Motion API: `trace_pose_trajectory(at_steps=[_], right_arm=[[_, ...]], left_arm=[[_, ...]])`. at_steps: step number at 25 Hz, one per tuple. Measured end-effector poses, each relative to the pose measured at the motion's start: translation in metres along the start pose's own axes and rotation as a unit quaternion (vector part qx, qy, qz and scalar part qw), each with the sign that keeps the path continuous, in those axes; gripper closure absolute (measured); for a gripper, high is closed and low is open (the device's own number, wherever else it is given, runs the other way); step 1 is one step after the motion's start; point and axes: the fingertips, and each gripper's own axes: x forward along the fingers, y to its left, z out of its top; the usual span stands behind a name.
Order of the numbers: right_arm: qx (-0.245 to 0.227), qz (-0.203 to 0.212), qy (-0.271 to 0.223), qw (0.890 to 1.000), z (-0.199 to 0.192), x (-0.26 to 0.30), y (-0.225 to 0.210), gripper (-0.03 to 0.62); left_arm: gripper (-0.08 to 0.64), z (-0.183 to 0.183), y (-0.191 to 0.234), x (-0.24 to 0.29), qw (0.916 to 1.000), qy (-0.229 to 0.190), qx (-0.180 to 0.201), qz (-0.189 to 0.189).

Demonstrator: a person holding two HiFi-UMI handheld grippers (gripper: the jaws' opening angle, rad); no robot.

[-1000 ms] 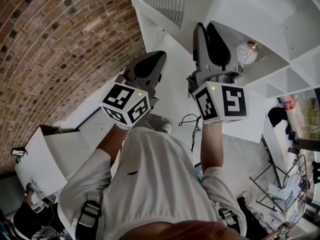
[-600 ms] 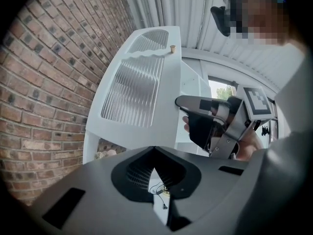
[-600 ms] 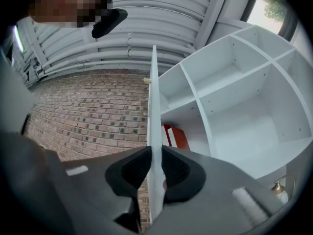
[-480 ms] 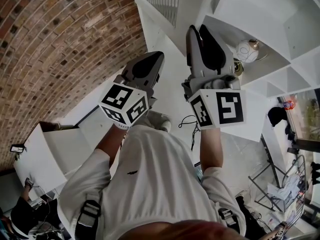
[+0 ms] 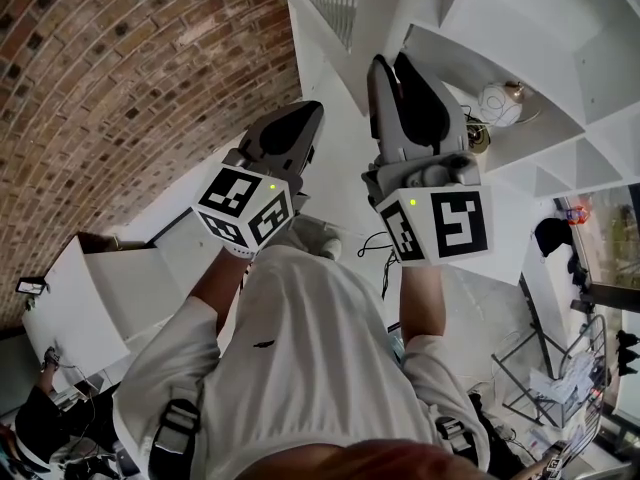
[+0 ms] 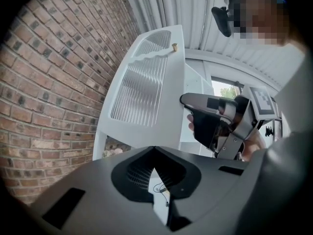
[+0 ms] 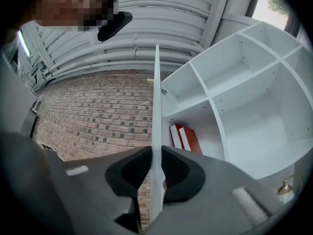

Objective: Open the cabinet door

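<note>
Cabinet door (image 7: 156, 102) edge in right hand-held gripper (image 7: 155, 153); head view hides grip.

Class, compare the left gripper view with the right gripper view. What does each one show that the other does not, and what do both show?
Only the left gripper view shows the slatted face of the cabinet door, the right gripper at that door's edge, and the left gripper with its jaws together on nothing.
Only the right gripper view shows the open white shelves, the red books inside them, and the door edge-on, clamped between the right gripper's jaws.
Both views show the brick wall and the cabinet door.
</note>
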Motion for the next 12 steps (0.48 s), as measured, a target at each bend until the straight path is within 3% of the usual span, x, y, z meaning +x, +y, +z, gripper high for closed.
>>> trace_pose_trajectory(at_steps=[12], right_arm=[[0.006,0.043,0.001,0.999,-0.002,0.007,0.043,0.514]], left_arm=[[0.551,0.003,0.022,-0.033,0.9995,-0.01,-0.007,0.028]])
